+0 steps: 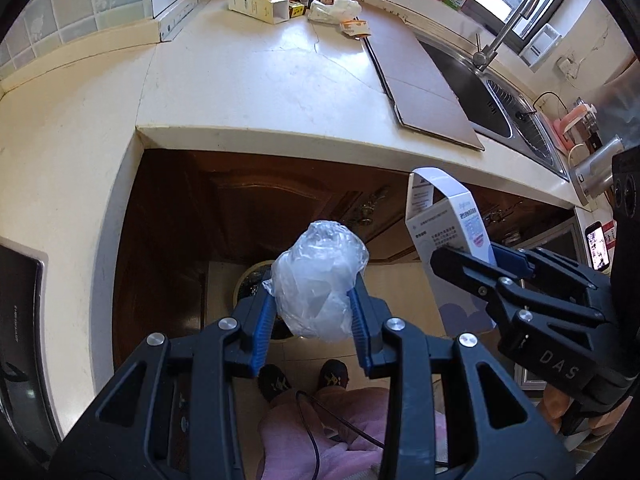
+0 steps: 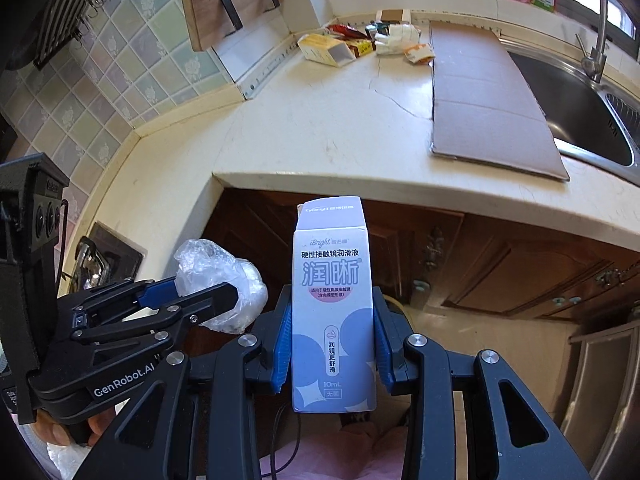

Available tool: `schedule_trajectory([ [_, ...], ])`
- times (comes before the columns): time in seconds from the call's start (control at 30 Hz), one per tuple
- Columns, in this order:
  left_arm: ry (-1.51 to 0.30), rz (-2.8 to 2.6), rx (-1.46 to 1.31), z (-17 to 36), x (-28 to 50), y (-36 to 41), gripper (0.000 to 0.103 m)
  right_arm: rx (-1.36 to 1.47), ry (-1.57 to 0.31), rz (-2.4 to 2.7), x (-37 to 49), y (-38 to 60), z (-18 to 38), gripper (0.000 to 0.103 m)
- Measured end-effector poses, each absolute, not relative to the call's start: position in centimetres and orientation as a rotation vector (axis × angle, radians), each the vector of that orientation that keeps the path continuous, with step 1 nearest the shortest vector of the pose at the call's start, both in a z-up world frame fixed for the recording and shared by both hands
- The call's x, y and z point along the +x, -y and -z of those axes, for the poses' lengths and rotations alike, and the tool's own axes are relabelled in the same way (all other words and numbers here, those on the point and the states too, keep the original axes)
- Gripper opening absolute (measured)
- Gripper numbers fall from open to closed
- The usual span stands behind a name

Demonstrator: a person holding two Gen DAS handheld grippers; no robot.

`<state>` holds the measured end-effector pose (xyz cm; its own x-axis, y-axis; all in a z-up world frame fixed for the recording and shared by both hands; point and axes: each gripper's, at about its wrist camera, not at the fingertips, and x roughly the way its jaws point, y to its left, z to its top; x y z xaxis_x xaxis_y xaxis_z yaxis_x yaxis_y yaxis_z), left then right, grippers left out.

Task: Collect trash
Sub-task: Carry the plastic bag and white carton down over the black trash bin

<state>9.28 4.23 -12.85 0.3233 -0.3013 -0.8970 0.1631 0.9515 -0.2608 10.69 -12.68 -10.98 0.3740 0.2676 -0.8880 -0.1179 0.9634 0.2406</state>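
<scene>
My left gripper [image 1: 314, 300] is shut on a crumpled clear plastic wrap [image 1: 318, 280], held above the floor in front of the counter. Below it a round trash bin [image 1: 250, 284] shows partly, mostly hidden by the wrap. My right gripper [image 2: 332, 320] is shut on a white and blue carton box [image 2: 334, 320], upright, its top flap open. The box also shows in the left wrist view [image 1: 448, 224], and the wrap in the right wrist view [image 2: 220, 280]. More trash lies at the counter's back: a yellow box [image 1: 260, 2], wrappers and white paper [image 1: 336, 10].
The cream counter [image 1: 260, 80] wraps round a corner. A flat cardboard sheet [image 1: 420, 80] lies beside the steel sink [image 1: 492, 96] with its tap [image 1: 504, 28]. Brown cabinet doors [image 2: 500, 264] stand below. The person's feet [image 1: 304, 376] are on the tiled floor.
</scene>
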Motion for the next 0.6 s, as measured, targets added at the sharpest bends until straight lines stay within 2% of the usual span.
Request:
schedule_trajectory([
  [0.27, -1.283, 0.241, -0.199, 20.1, 8.7, -3.2, 0.031, 0.132, -1.263, -0.297, 11.0, 14.1, 17.3, 0.034],
  [0.6, -1.421, 0.135, -0.253, 35.9, 8.5, -3.3, 0.031, 0.234, -1.426, -0.257, 10.1, 17.0, 34.1, 0.034],
])
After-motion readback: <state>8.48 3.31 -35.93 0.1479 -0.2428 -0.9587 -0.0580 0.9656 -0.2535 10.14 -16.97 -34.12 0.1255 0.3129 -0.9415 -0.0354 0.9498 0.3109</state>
